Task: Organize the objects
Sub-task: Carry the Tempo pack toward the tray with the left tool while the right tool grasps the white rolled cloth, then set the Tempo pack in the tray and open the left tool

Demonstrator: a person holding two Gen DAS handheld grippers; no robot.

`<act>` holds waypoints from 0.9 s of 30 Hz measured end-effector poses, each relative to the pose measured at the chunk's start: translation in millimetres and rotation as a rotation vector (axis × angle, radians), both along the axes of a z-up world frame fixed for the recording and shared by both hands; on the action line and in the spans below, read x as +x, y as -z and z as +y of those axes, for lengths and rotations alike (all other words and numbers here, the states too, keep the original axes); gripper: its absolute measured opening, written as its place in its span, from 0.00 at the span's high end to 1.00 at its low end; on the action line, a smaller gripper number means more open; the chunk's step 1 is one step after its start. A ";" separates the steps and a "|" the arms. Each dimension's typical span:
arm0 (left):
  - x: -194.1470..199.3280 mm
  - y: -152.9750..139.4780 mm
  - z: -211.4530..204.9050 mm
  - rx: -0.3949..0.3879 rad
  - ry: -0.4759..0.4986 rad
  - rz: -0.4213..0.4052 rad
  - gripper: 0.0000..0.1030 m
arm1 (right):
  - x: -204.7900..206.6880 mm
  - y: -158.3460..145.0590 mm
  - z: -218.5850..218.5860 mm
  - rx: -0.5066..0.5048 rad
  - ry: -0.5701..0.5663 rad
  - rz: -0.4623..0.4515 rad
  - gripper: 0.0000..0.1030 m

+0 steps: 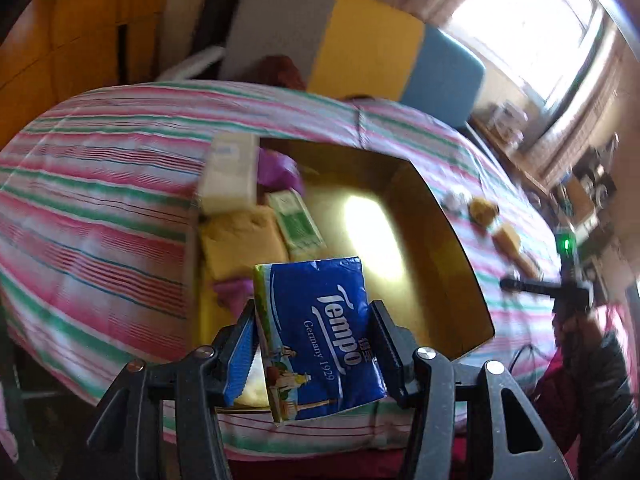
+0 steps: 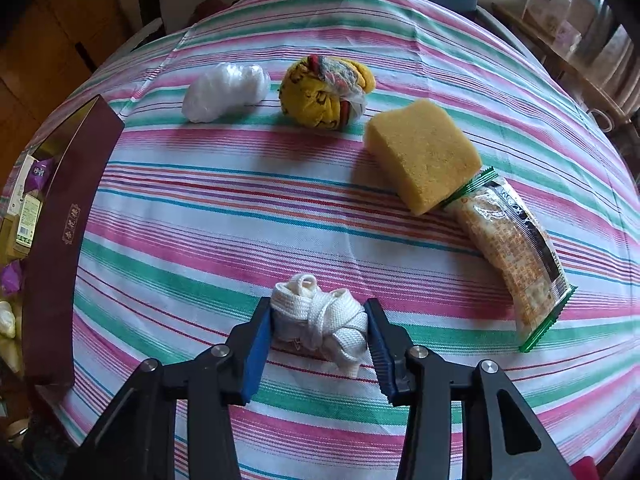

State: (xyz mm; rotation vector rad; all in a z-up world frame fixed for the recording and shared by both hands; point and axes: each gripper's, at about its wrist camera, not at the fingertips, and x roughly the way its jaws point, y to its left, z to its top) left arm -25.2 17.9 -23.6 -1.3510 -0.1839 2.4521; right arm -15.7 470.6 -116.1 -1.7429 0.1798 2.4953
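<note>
1. Tissue pack (image 1: pixel 320 332): clamped in left gripper (image 1: pixel 314 344), poised over box (image 1: pixel 452 248).
2. Box contents: white carton (image 1: pixel 230 172), green packet (image 1: pixel 298 220), sponge (image 1: pixel 244 240) already stowed.
3. Cord bundle (image 2: pixel 320 320): on cloth, gripped by right gripper (image 2: pixel 319 334).
4. Outstanding on striped cloth (image 2: pixel 208 216): white bag (image 2: pixel 226 90), yellow bag (image 2: pixel 326 94), second sponge (image 2: pixel 424 156), cracker pack (image 2: pixel 508 252).

blue Tempo tissue pack (image 1: pixel 320 332) sitting tilted, pinched over the open box (image 1: pixel 448 236) | white knotted strap bundle (image 2: pixel 320 320) lying on the striped cloth, squeezed | yellow sponge (image 2: pixel 424 156) lying flat nearby
</note>
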 end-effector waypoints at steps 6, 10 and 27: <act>-11.9 25.3 26.0 -0.036 0.050 -0.060 0.48 | -0.4 -1.0 -0.5 0.018 -0.008 0.005 0.55; -22.3 44.8 30.1 -0.087 0.039 -0.117 0.47 | -3.6 0.5 -1.7 0.026 -0.014 0.006 0.55; -7.7 25.9 3.2 -0.144 -0.051 -0.035 0.41 | -13.5 4.8 -8.1 0.037 -0.016 0.010 0.55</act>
